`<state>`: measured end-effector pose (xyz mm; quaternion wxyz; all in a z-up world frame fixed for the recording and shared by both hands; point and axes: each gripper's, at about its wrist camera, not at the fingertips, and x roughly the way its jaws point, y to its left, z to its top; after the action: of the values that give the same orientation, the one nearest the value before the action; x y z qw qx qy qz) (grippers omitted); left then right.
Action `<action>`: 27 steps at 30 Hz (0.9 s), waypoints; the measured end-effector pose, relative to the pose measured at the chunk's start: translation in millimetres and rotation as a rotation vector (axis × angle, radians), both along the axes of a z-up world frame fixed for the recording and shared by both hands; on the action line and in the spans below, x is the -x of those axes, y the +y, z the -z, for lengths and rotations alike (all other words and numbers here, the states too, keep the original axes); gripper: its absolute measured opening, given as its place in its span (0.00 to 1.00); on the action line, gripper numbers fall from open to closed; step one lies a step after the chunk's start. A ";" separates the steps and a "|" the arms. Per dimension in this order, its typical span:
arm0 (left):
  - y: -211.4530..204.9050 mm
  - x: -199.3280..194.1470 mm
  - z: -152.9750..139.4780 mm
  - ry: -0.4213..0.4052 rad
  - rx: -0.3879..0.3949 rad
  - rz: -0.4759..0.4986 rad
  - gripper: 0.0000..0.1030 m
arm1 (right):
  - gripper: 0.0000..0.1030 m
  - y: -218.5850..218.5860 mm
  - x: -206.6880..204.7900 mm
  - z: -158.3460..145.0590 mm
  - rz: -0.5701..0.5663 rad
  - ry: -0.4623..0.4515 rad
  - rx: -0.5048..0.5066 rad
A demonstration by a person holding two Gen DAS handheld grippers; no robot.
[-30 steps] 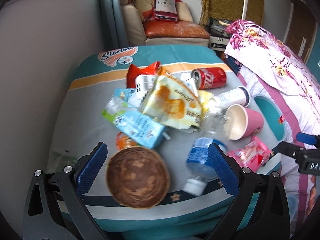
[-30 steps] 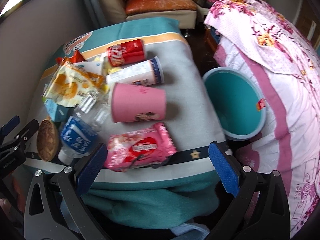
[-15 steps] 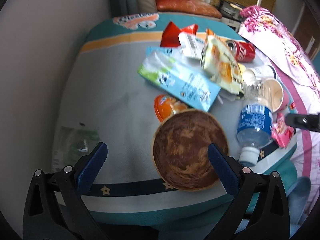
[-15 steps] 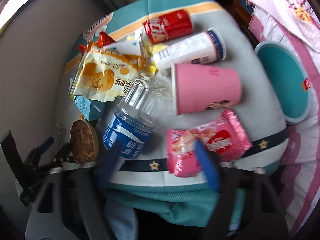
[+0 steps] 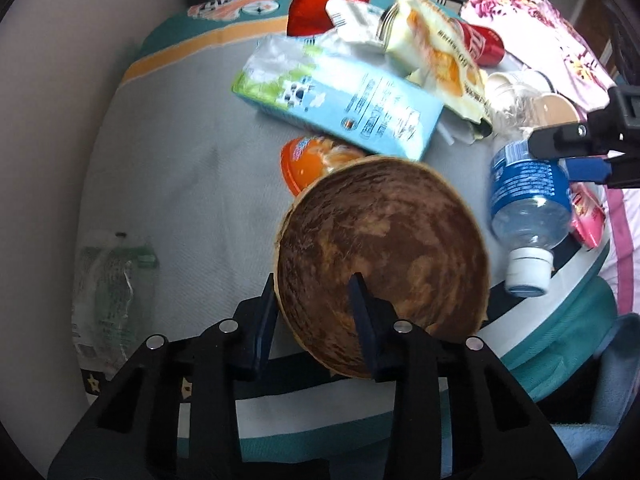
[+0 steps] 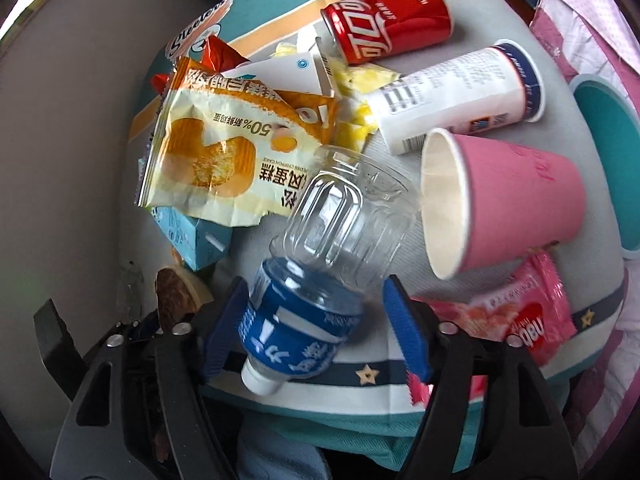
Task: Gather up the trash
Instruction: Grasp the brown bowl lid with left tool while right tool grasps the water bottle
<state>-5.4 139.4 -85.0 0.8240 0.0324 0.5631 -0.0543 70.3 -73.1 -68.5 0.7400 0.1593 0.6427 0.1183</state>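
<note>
Left claw (image 5: 312, 308): jaws closing across the near rim of the brown bowl (image 5: 384, 264), one finger outside the wall, one over the inside. Whether the pads yet press cannot be told. Bowl sits at the worktop's (image 5: 180, 184) near edge, 6 o'clock in the left view.

Right claw (image 6: 316, 320): fairly wide and opening, jaws either side of the bottle's (image 6: 316, 280) blue label; a gap shows on the 3 o'clock side, so no grip yet. Bottle lies on its side, cap toward 6 o'clock and overhanging the edge.

Risks, as judged:
- A pinch on the thin rim alone may tip the bowl, or let it slip off the near edge.
- The bottle is round and light; closing off-centre could roll it or squirt it over the edge.
- The two claws work close together at the same edge and could knock each other.

Surroundings:
- Orange tub (image 5: 316, 160) touching the bowl at 12 o'clock, part under the carton (image 5: 340, 100).
- Pink cup (image 6: 504, 208) just beside the bottle's base at 2 o'clock.
- Pink wrapper (image 6: 516, 312) at 3 o'clock, under the right finger; it may get caught in the grip.
- Cake wrapper (image 6: 232, 156), can (image 6: 388, 20) and white cup (image 6: 460, 96) further back.
- Teal bin (image 6: 612, 152) at 3 o'clock, off the worktop.
</note>
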 end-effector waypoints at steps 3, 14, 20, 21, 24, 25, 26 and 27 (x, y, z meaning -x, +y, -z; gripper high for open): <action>5.1 -2.3 1.7 0.010 0.059 -0.006 0.44 | 0.71 8.9 -8.7 7.4 -0.006 0.007 0.028; -2.7 -8.9 -1.9 0.019 0.100 -0.055 0.24 | 0.66 21.2 -18.0 17.1 -0.029 -0.030 0.043; 2.7 -2.5 -29.2 -0.086 0.054 -0.101 0.07 | 0.65 17.4 -14.3 -9.4 -0.058 -0.123 0.019; 0.4 -0.5 -34.5 -0.105 0.042 -0.102 0.07 | 0.65 16.5 -14.6 -14.6 -0.061 -0.139 0.014; -1.7 2.9 -48.5 -0.144 0.030 -0.118 0.07 | 0.64 8.6 -13.1 -32.0 -0.068 -0.184 -0.004; -1.6 4.3 -55.1 -0.161 0.025 -0.122 0.07 | 0.64 6.5 -13.5 -40.2 -0.073 -0.209 -0.006; -2.5 4.7 -61.0 -0.175 0.020 -0.122 0.07 | 0.64 2.7 -10.6 -48.4 -0.076 -0.231 -0.005; -5.1 3.5 -68.3 -0.191 0.010 -0.118 0.07 | 0.64 -3.3 -6.3 -56.0 -0.078 -0.253 -0.005</action>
<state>-8.9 134.3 -16.7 0.8759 -0.0001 0.4824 -0.0052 76.6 -76.4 -12.5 0.8096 0.1197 0.5497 0.1677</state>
